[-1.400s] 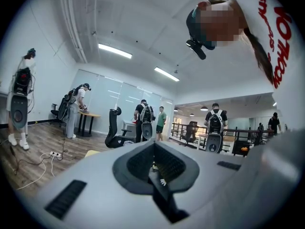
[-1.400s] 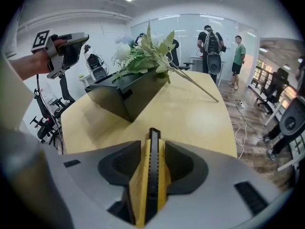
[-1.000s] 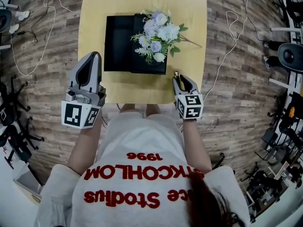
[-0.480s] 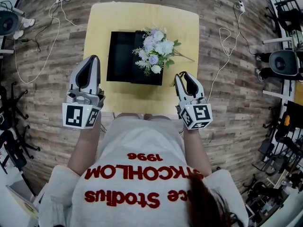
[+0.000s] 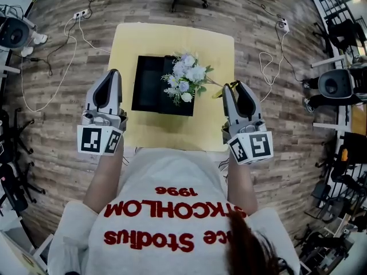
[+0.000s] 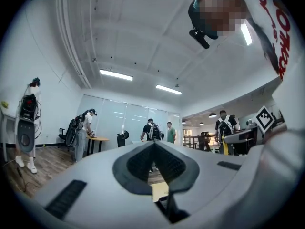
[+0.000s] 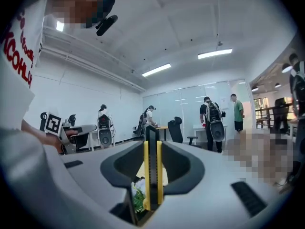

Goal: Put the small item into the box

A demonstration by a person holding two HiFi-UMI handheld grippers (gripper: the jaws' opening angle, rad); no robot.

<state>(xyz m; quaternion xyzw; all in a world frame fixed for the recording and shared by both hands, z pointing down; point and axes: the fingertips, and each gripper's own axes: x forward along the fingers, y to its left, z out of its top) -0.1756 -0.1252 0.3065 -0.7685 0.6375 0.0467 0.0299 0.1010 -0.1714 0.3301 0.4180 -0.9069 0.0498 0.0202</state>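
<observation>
1. A yellow-and-black utility knife (image 7: 151,171) is being clamped upright between the right gripper's (image 5: 234,87) partly closed jaws.
2. The left gripper's (image 5: 112,73) jaws are being held together, empty.
3. The black box (image 5: 150,85), flowers (image 5: 186,79) across it, is being viewed ahead, between both grippers.

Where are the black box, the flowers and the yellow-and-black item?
black box (image 5: 149,85): head view, its bare left part.
flowers (image 5: 186,78): head view, middle of the blooms.
yellow-and-black item (image 7: 152,168): right gripper view, its black middle strip.
</observation>
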